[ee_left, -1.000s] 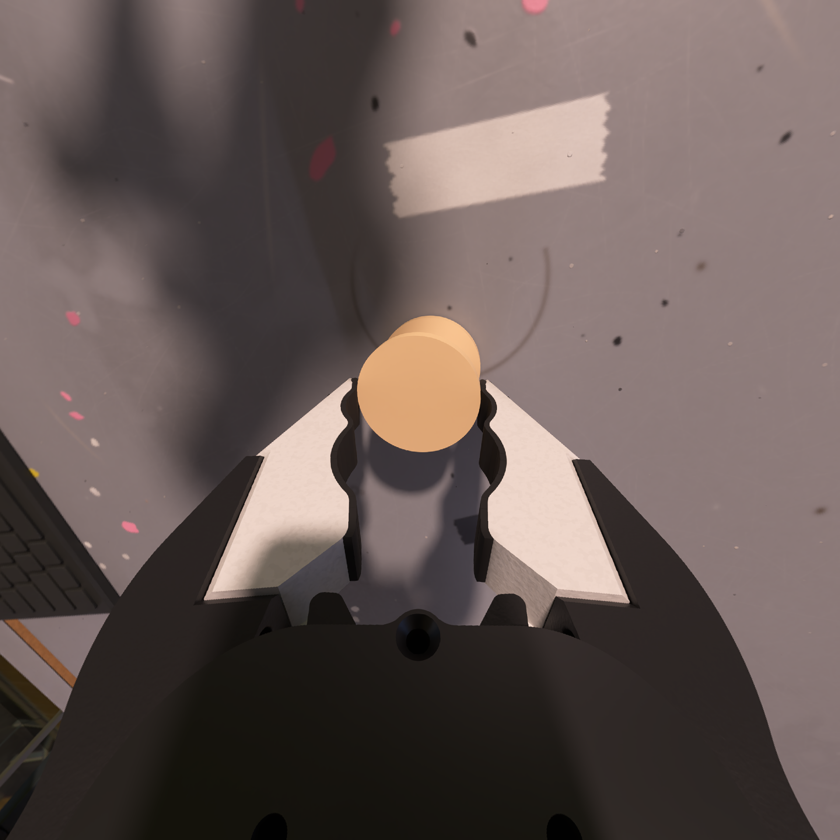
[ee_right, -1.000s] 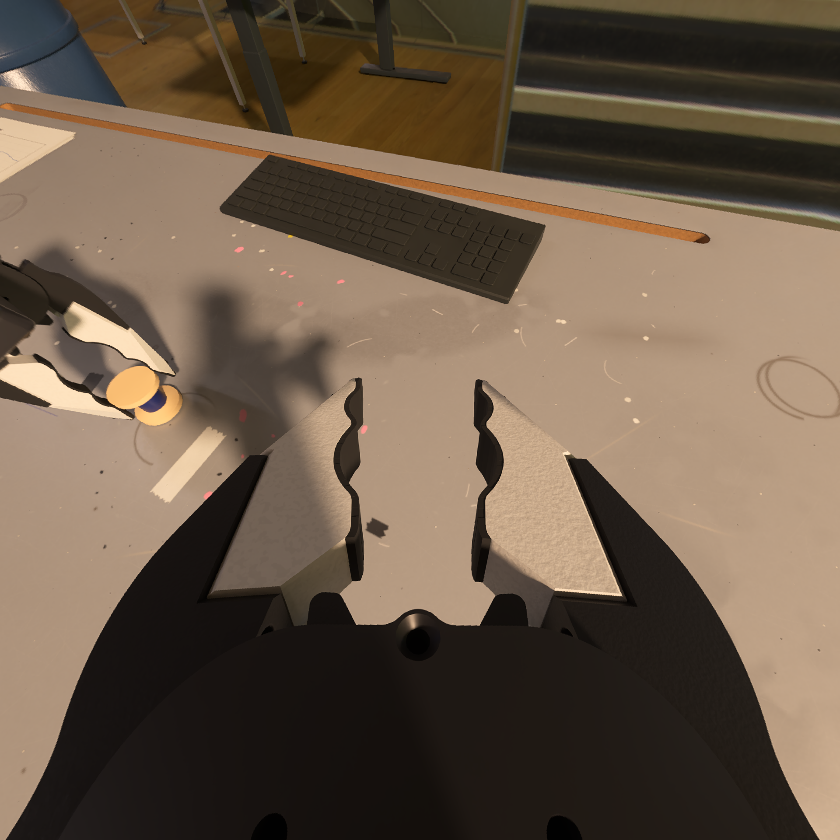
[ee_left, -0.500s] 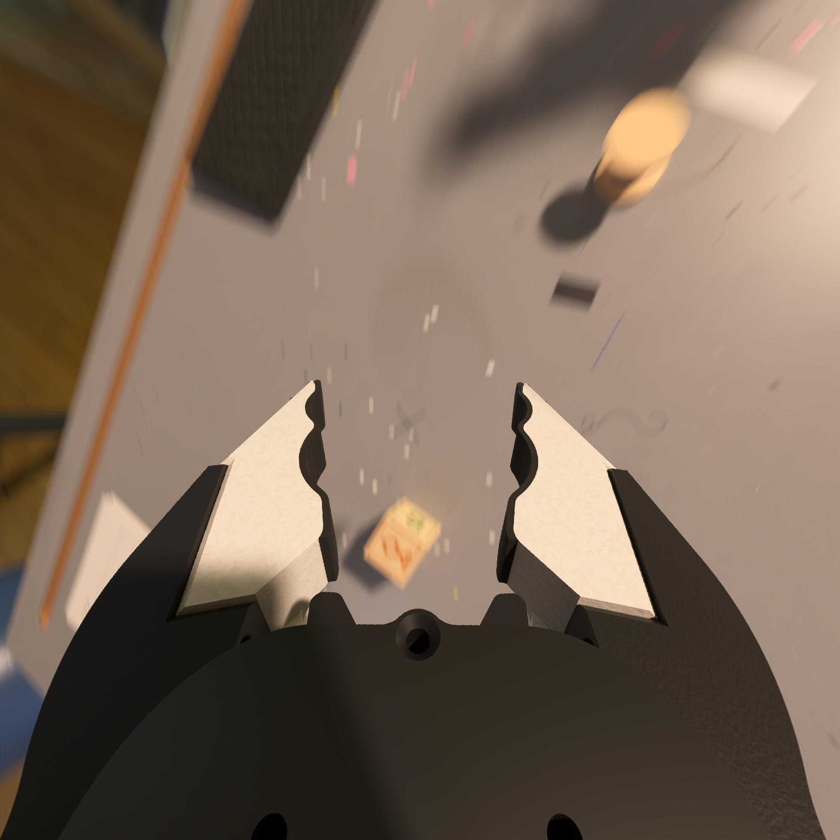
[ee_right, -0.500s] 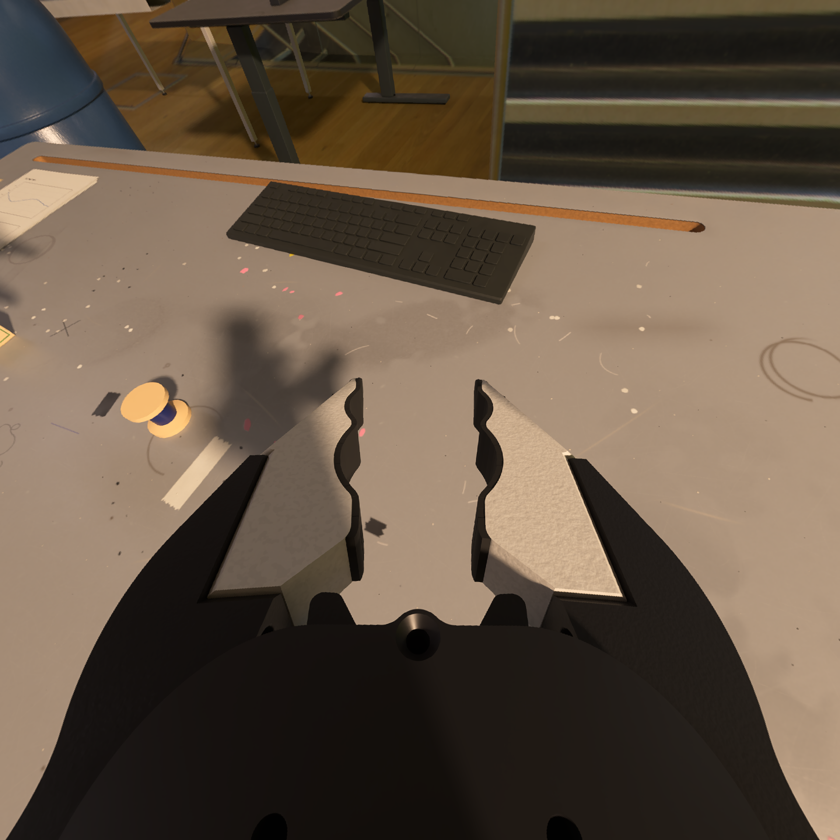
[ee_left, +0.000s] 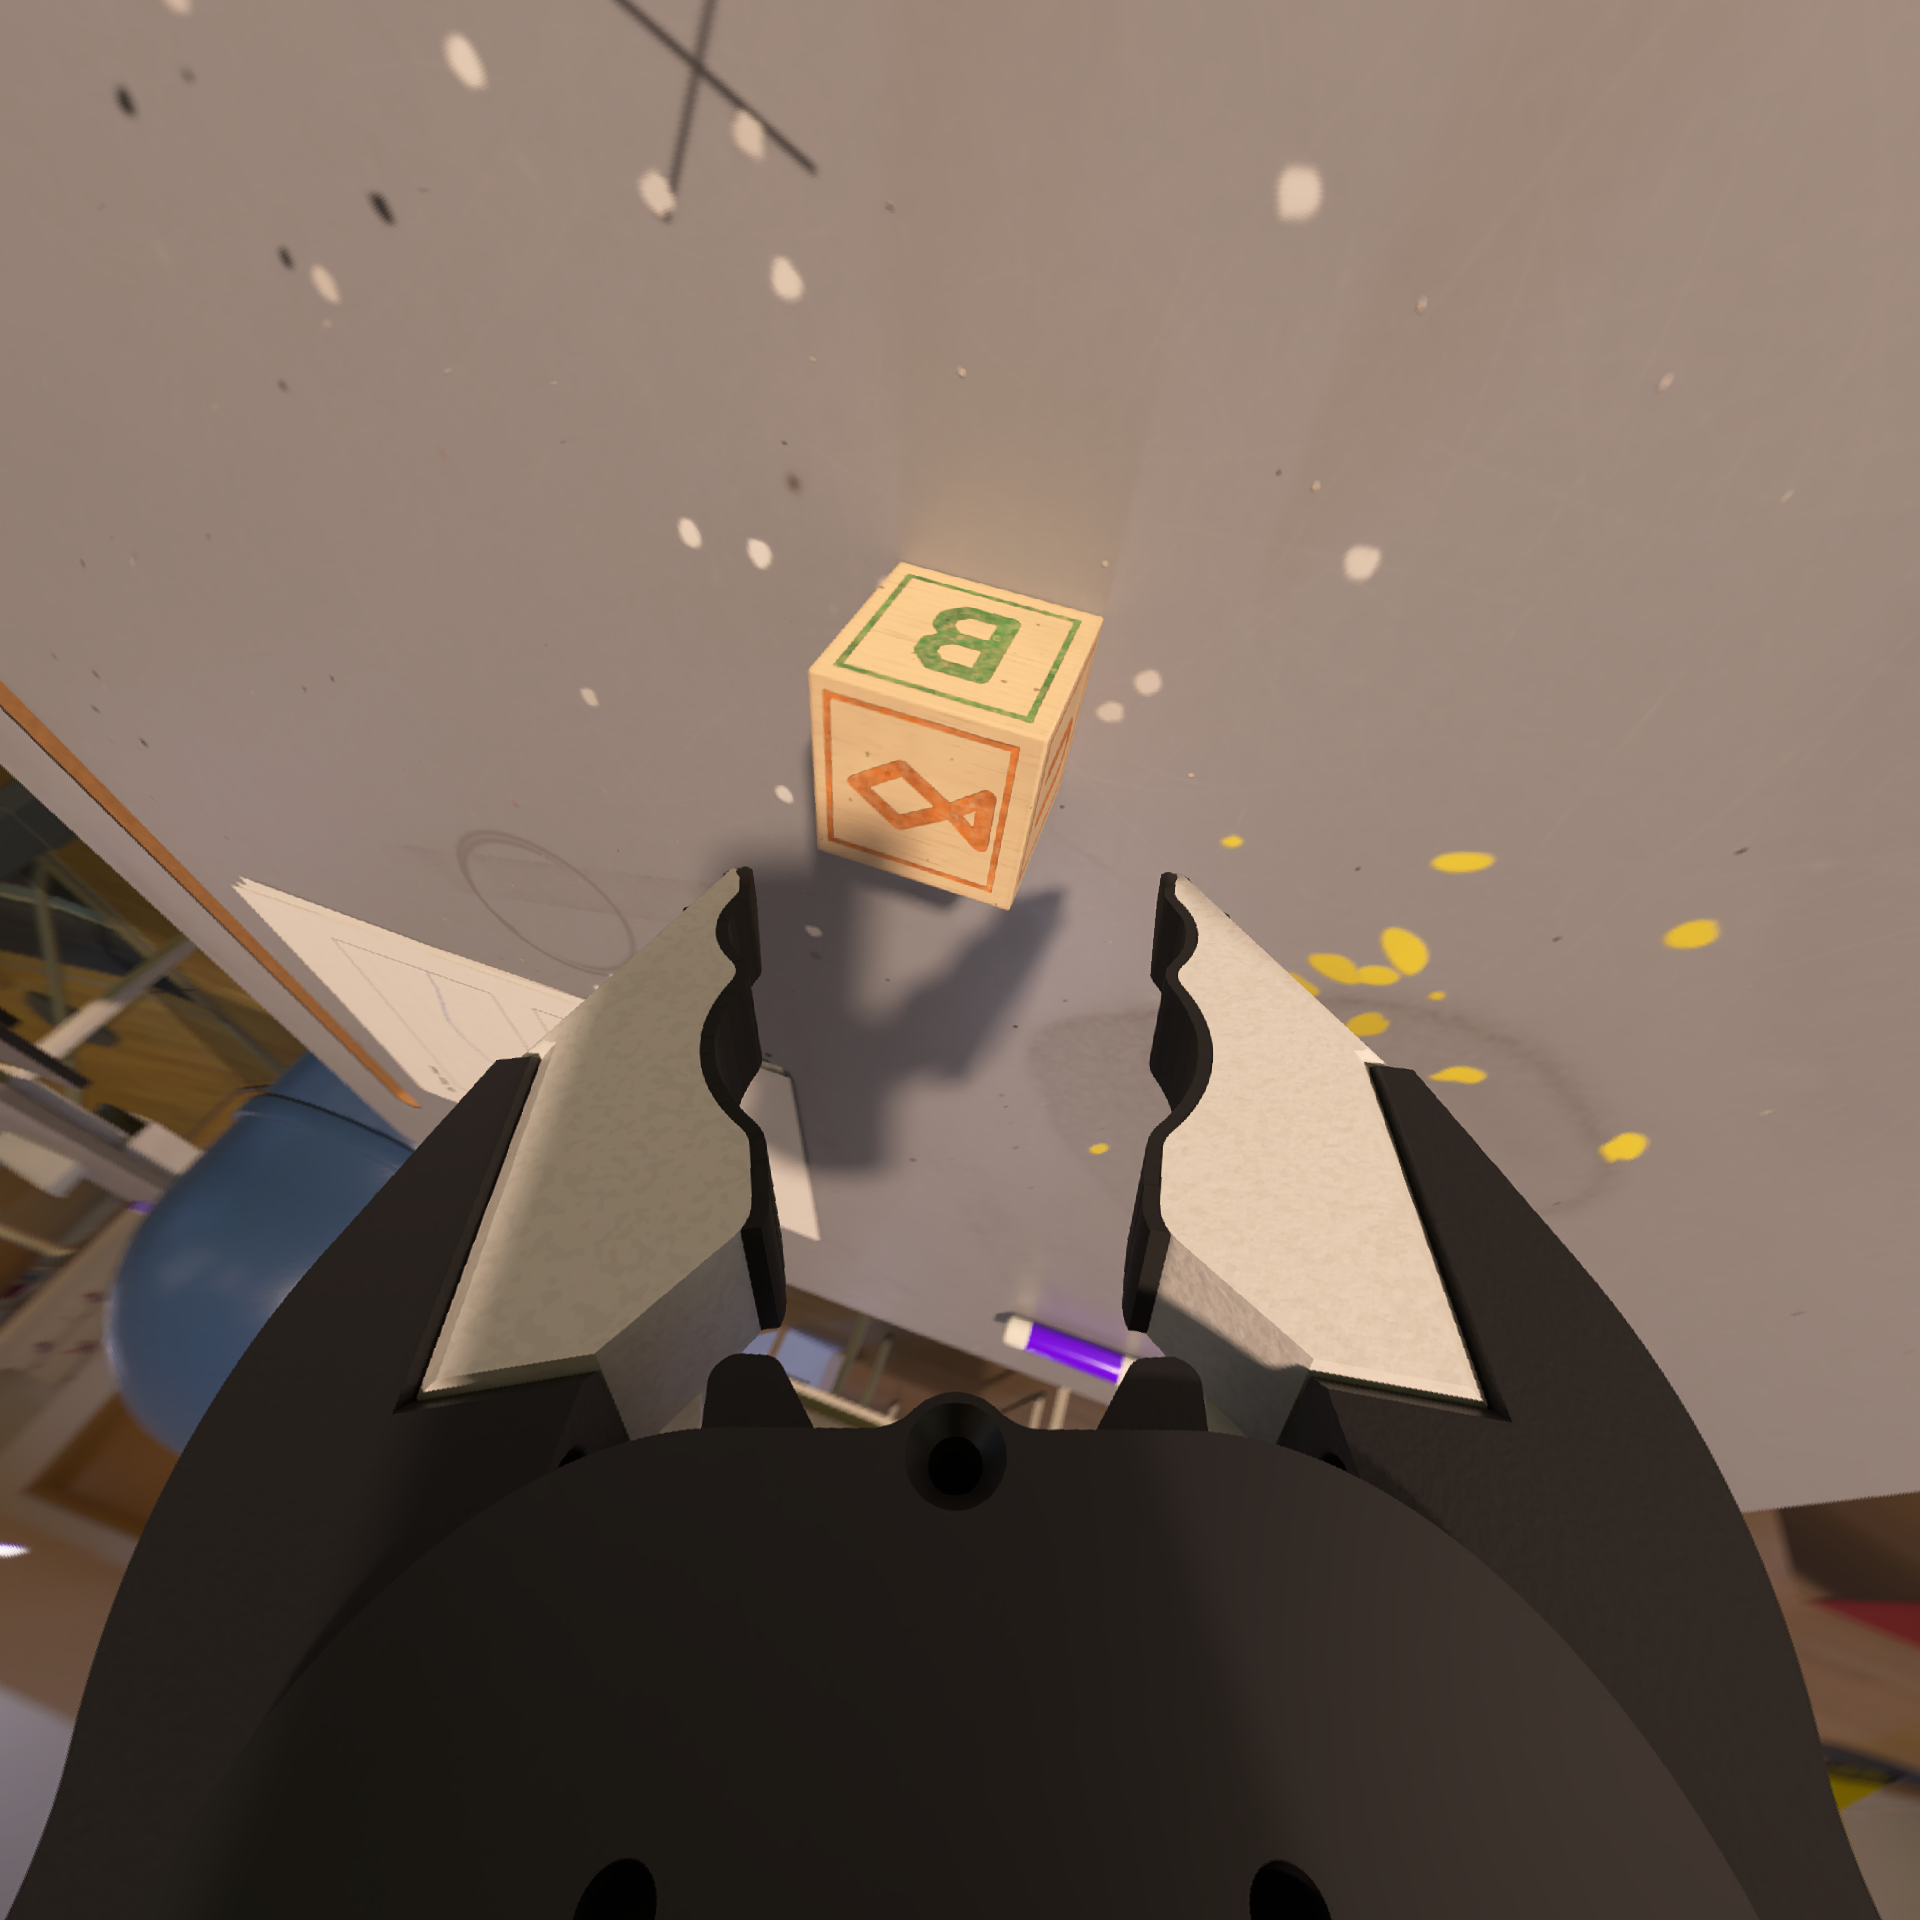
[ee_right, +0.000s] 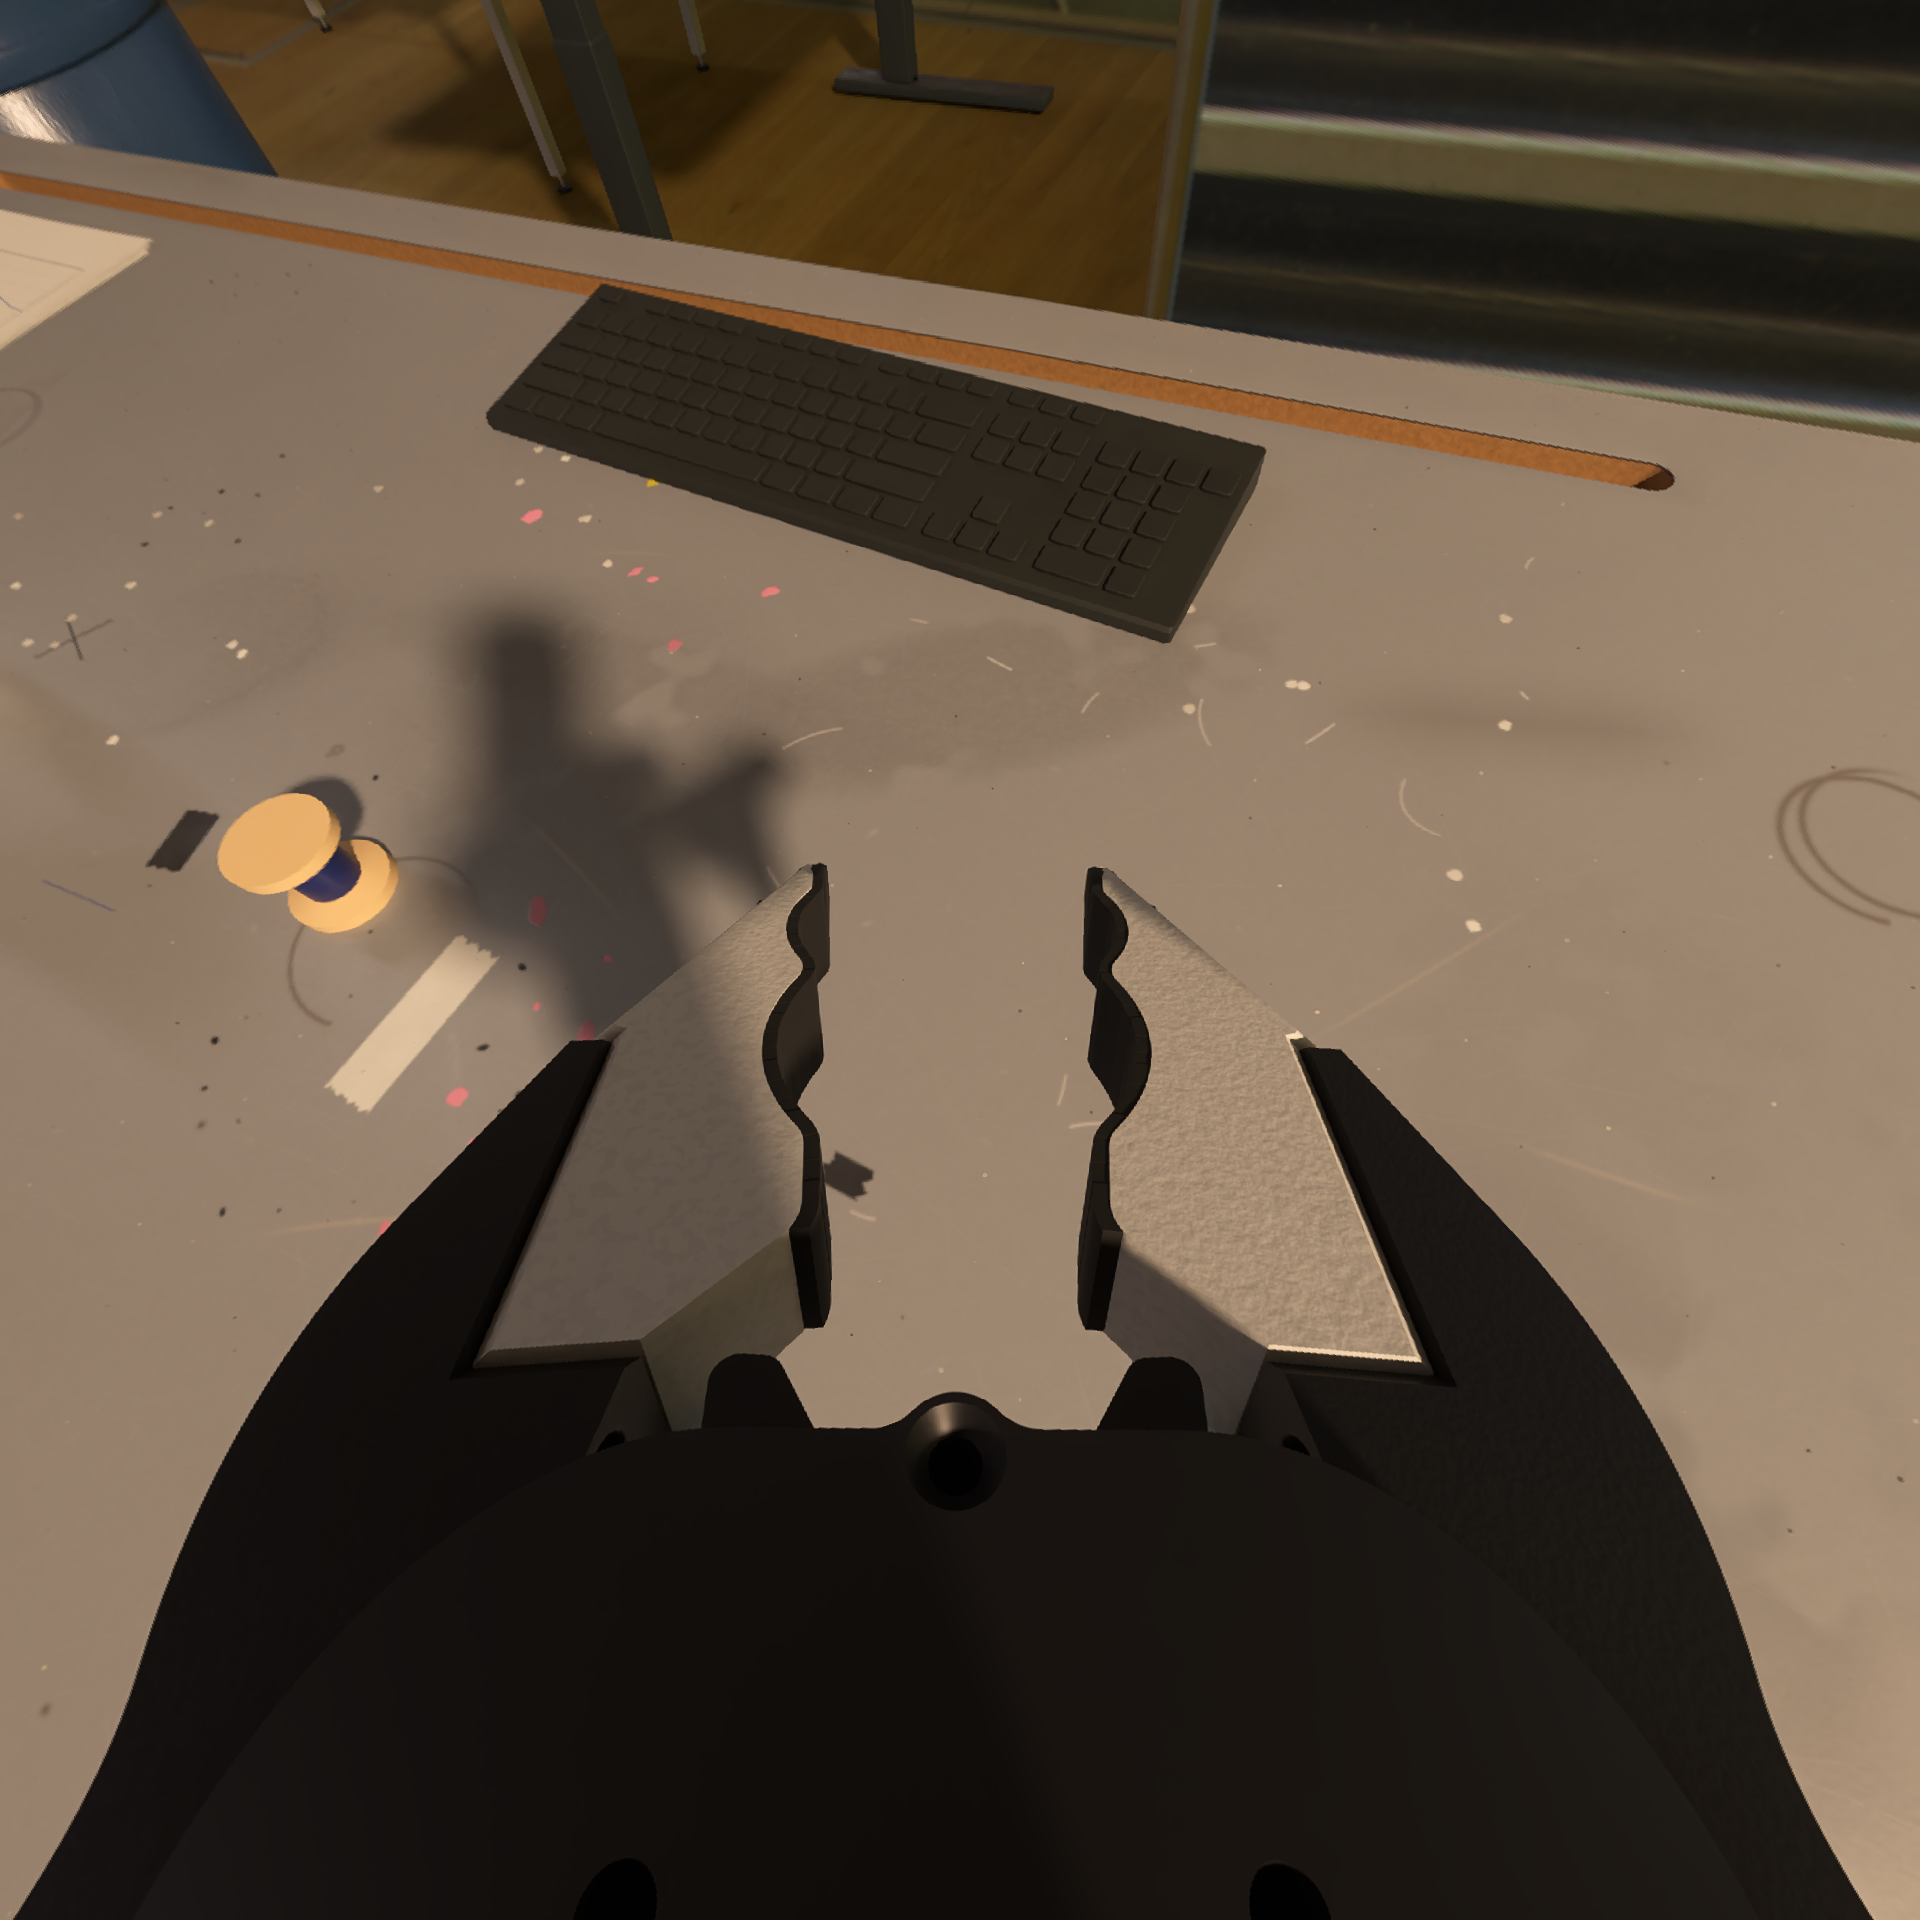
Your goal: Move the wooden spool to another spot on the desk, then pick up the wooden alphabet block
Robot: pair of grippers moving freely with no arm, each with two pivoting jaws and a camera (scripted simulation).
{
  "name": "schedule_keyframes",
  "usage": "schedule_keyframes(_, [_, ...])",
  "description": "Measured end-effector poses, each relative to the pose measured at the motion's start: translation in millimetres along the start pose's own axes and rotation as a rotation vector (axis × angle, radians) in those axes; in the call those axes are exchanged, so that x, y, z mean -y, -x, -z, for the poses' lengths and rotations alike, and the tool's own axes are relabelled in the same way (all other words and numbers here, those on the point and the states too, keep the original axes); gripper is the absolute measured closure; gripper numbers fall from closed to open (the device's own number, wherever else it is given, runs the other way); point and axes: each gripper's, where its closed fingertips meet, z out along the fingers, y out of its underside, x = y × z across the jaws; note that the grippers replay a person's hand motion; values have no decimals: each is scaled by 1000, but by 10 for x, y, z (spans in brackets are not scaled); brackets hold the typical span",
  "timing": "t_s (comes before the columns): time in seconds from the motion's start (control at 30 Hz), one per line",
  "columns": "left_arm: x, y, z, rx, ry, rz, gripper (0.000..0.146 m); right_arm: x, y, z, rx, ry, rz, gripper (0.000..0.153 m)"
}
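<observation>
The wooden alphabet block, pale wood with a green-framed top face and orange-framed side faces, stands on the grey desk just ahead of my left gripper. That gripper is open and empty, its fingertips a short way short of the block. The wooden spool, with blue thread on its core, stands alone on the desk at the left of the right wrist view. My right gripper is open and empty above the desk, well to the right of the spool.
A black keyboard lies at the far side of the desk. A strip of pale tape lies near the spool. A sheet of paper and a purple marker lie near the desk edge behind my left fingers.
My left gripper let go of the spool, opened wide and swung away to face the alphabet block. The spool stays where it was set down. My right gripper barely moved.
</observation>
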Motion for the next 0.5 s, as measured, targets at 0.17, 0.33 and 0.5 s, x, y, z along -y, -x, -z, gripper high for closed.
schedule_keyframes(0.17, [-28, 8, -169, 3, 43, -81, 71, -40, 2, -63, -15, 33, 20, 103])
schedule_keyframes(0.33, [-13, 23, -293, 2, 58, -114, 76, -84, 41, -150, -14, 71, 46, 104])
schedule_keyframes(0.5, [20, 18, -373, -25, 66, -143, 81, -146, 78, -219, -17, 121, 85, 104])
